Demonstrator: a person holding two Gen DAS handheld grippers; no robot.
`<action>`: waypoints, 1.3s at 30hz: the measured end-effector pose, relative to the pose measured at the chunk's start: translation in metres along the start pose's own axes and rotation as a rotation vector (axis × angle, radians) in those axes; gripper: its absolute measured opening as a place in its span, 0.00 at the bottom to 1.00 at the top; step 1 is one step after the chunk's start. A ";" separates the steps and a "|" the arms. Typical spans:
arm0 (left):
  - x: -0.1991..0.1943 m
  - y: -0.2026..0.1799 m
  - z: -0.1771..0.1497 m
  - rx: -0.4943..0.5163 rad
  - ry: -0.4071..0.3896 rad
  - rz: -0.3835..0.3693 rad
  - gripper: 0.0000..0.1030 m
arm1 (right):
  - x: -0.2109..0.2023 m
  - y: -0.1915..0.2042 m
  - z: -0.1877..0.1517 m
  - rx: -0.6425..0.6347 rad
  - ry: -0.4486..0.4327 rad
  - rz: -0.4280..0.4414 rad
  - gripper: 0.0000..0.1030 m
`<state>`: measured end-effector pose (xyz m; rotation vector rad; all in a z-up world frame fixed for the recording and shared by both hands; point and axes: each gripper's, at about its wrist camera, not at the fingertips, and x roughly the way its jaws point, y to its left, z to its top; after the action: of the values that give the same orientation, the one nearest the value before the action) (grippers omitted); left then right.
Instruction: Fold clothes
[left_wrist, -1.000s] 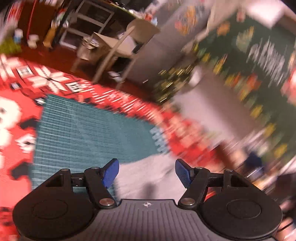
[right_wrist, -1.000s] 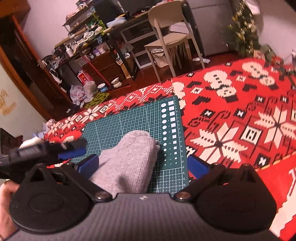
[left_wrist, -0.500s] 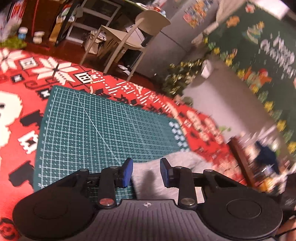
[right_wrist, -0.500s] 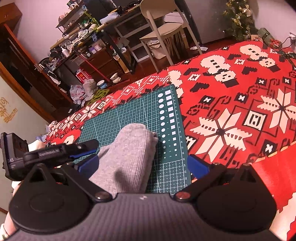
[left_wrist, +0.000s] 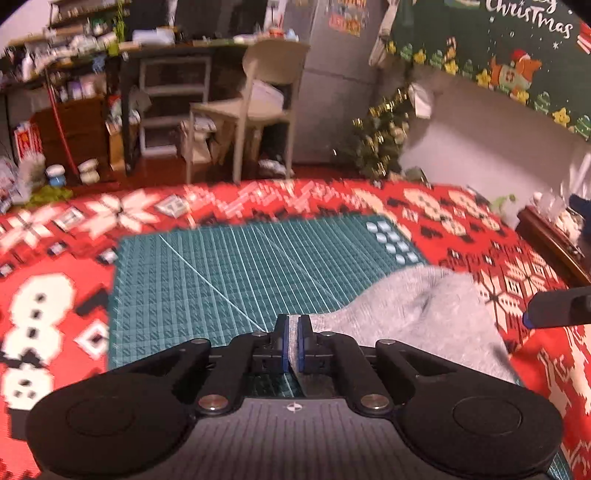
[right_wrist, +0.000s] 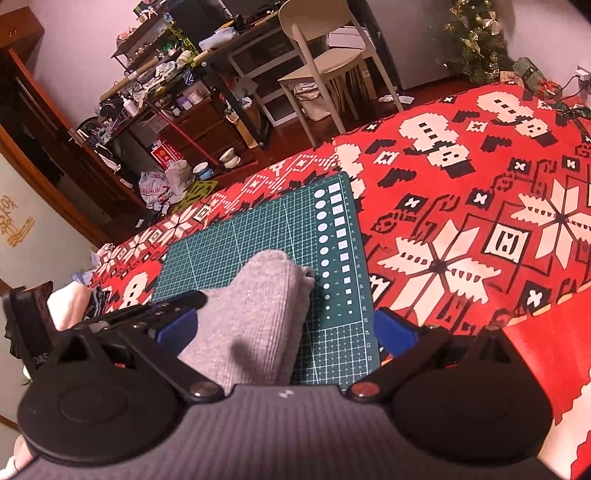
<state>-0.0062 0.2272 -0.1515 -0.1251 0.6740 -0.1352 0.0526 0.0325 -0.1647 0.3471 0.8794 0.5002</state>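
A grey ribbed garment (left_wrist: 417, 314) lies folded on the green cutting mat (left_wrist: 229, 273), over a red patterned blanket. My left gripper (left_wrist: 293, 345) is shut on the garment's near edge, and grey cloth shows between the blue pads. In the right wrist view the same garment (right_wrist: 255, 306) runs from the mat toward the camera. My right gripper (right_wrist: 284, 328) stands open, its blue fingers on either side of the cloth. The left gripper's arm (right_wrist: 147, 314) crosses the garment's left side there.
The red blanket (right_wrist: 480, 221) with white snowflake and skull-like patterns covers the surface around the mat. Beyond it stand a white chair (left_wrist: 258, 96), a cluttered desk (right_wrist: 177, 74) and a small Christmas tree (left_wrist: 380, 144). Pale cloth (right_wrist: 70, 302) lies at far left.
My left gripper has shut on the grey garment's edge, from wide open a second ago. The right gripper stayed open over the cloth and barely moved.
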 end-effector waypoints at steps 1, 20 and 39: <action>-0.007 0.001 0.002 -0.011 -0.025 -0.015 0.04 | 0.001 0.005 -0.001 -0.015 -0.003 0.016 0.99; -0.045 0.019 0.006 -0.130 -0.146 -0.204 0.04 | 0.062 0.106 -0.034 -0.472 -0.004 0.032 0.09; -0.060 0.004 -0.004 -0.014 -0.129 -0.244 0.01 | 0.080 0.091 -0.038 -0.405 0.002 0.049 0.11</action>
<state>-0.0547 0.2409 -0.1183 -0.2275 0.5289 -0.3542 0.0402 0.1556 -0.1950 -0.0022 0.7519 0.7083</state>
